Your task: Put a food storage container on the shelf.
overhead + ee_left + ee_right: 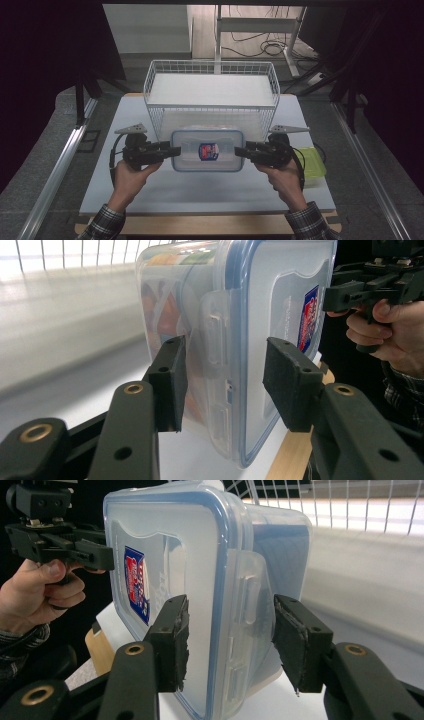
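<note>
1. Nearest the high camera: two forearms in plaid sleeves (107, 220) come in from the bottom edge, each hand wrapped round a gripper body, knuckles up, wrists roughly level.
2. Left hand (131, 177) holds the left gripper (172, 150) pointing inward toward the table's middle, jaws level, grey plate on top.
3. Right hand (280, 177) mirrors it: right gripper (240, 151) points inward from the other side, cable trailing back over the wrist.
4. Between them: a clear lidded container (206, 150) with blue seal and a red-blue label on the lid. It sits lid-up, held at its two short ends (one gripper per end).
5. Left gripper view: jaws about half spread, pads on the container (240, 340), one on the lid face, one on the underside, straddling the end latch. Coloured contents show through the wall, too blurred to identify.
6. Right gripper view: same grip on the opposite end (210, 580), jaws about half spread, pads pressing lid face and base either side of the latch.
7. Container is just in front of the white wire basket (212, 87), whose near wall is right behind it. It appears clear of the white tabletop (150, 195).
8. Green lidded box (312, 162) lies on the table just outside the right hand.
</note>
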`<move>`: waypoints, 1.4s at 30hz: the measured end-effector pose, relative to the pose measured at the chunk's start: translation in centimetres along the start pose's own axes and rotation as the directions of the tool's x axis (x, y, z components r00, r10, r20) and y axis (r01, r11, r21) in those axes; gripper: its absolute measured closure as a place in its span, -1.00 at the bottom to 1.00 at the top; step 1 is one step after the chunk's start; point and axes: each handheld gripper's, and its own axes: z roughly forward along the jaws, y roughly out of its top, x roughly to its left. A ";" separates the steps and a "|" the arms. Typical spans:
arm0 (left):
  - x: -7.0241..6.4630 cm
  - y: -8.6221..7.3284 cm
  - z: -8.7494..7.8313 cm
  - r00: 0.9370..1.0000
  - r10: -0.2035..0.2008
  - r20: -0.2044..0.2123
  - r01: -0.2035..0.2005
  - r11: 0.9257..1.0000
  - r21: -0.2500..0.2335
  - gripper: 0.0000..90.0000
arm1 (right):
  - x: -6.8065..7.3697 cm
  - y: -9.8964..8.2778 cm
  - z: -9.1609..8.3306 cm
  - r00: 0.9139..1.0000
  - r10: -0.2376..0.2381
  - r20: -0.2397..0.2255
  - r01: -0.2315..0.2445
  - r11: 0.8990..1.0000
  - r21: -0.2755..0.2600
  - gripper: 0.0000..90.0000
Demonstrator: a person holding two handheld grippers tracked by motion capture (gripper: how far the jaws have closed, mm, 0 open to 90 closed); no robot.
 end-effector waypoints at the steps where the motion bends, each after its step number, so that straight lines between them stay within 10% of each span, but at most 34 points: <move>1: 0.0 0.4 -0.1 1.000 0.001 0.000 -0.001 1.000 -0.004 0.19 | 0.0 0.4 -0.1 1.000 0.002 0.000 -0.002 1.000 -0.002 0.12; 42: 2.8 13.8 -1.3 0.999 0.032 -0.013 -0.033 0.997 -0.068 0.21 | -2.3 14.0 0.8 1.000 -0.011 -0.001 0.011 0.996 -0.089 0.10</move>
